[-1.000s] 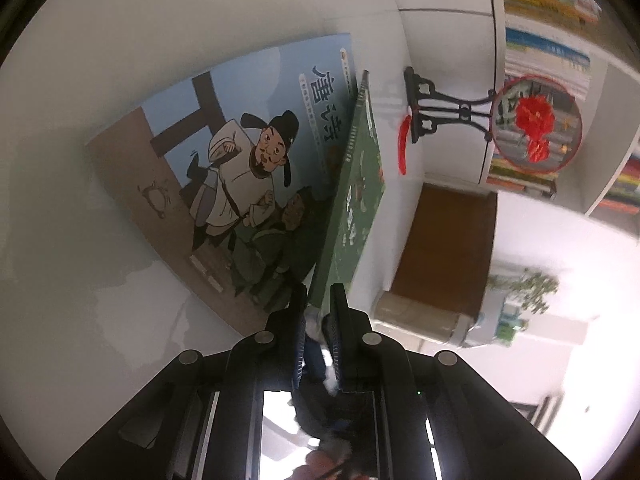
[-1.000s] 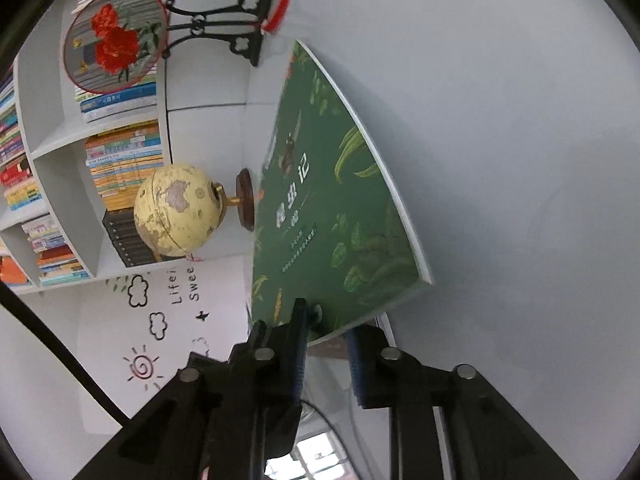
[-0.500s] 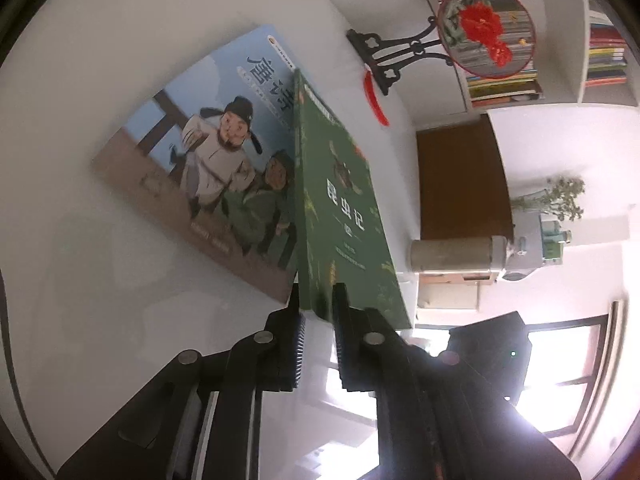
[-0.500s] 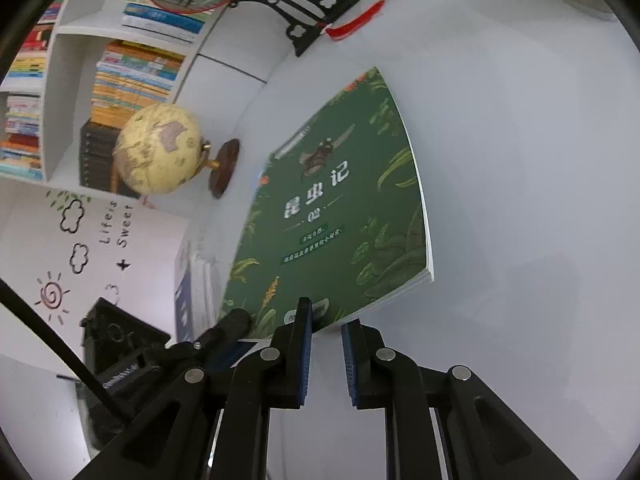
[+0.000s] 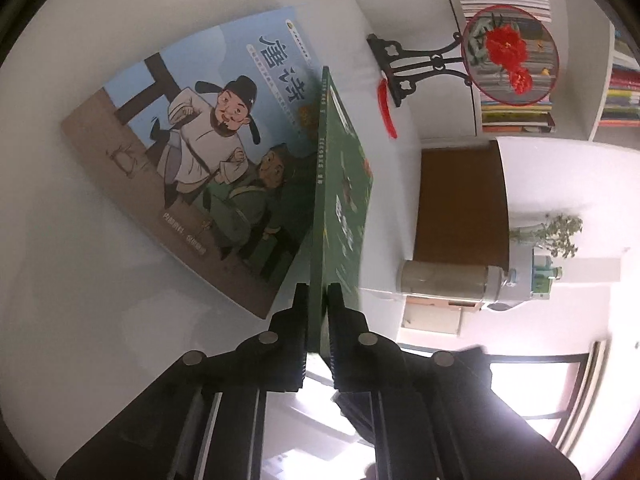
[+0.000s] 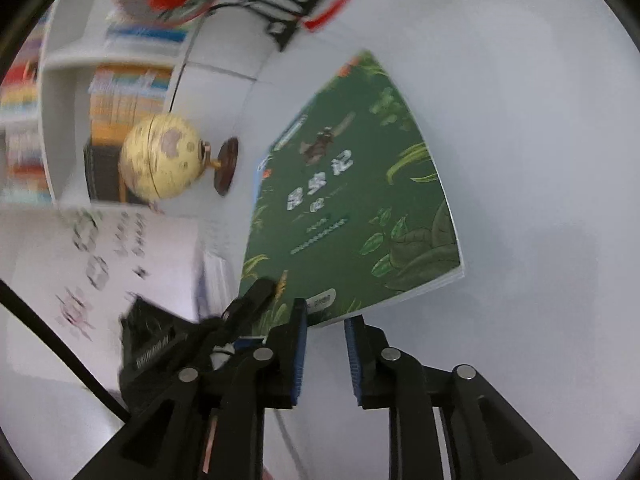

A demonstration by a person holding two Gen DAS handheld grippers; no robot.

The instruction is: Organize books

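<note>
The left gripper (image 5: 318,300) is squeezed tight on the bottom corner of the green book (image 5: 340,204). The green book is lifted on its edge and tilts above the blue book (image 5: 192,152), which lies flat on the white table (image 5: 72,320) just to the left of the green book.

The right gripper (image 6: 325,330) sits just below the green book's (image 6: 352,208) bottom edge. Its 2 blue pads (image 6: 301,356) stand a little apart with nothing between them, and they have just been opening.

Past the far end of the green book stands a round fan with a red flower (image 5: 510,54). A yellow globe (image 6: 162,158) stands to the left of the green book.
</note>
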